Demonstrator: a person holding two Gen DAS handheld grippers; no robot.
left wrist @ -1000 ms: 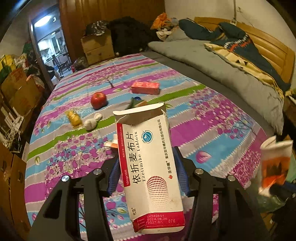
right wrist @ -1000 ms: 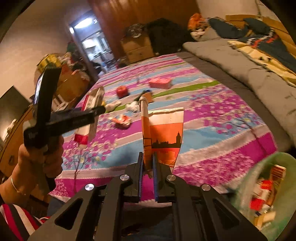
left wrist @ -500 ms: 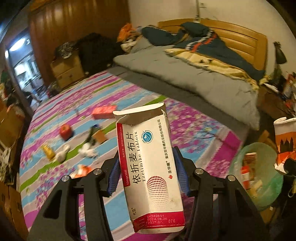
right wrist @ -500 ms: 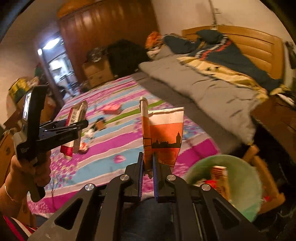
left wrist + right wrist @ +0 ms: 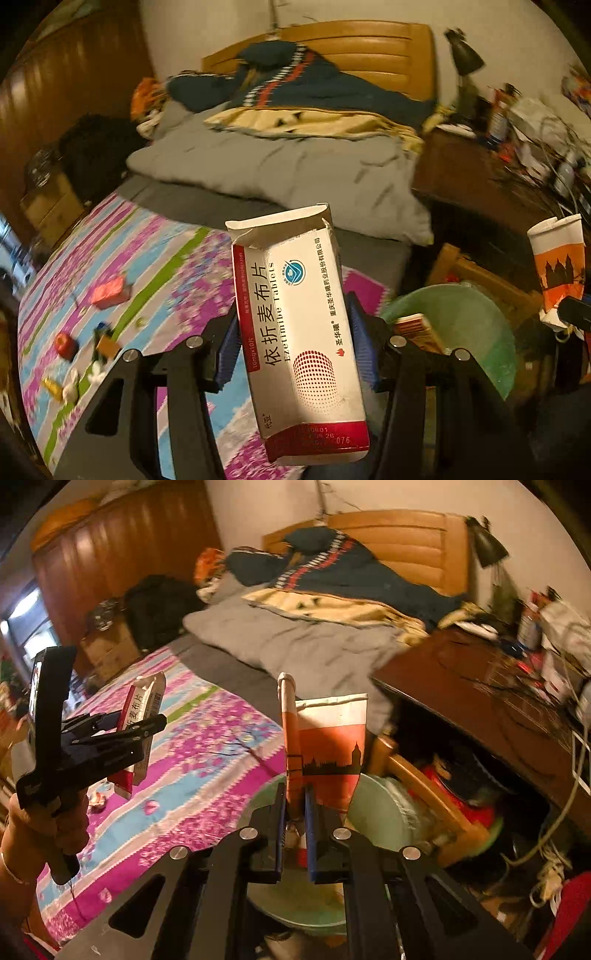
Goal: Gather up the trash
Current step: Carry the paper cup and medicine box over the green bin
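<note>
Left hand-held gripper [image 5: 291,354] clamps a light, crushable tablet box [image 5: 299,332] mid-body. Right hand-held gripper [image 5: 295,812] pinches a flimsy paper bag [image 5: 325,746]; green bin [image 5: 380,812] at five o'clock.

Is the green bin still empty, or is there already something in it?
No, it is not empty: in the left wrist view the green bin already holds a brown carton leaning against its inner wall.

Glossy cardboard tablet box [image 5: 299,332], matt paper bag [image 5: 328,749], smooth green plastic basin [image 5: 480,332], printed cloth bedspread [image 5: 155,258].
</note>
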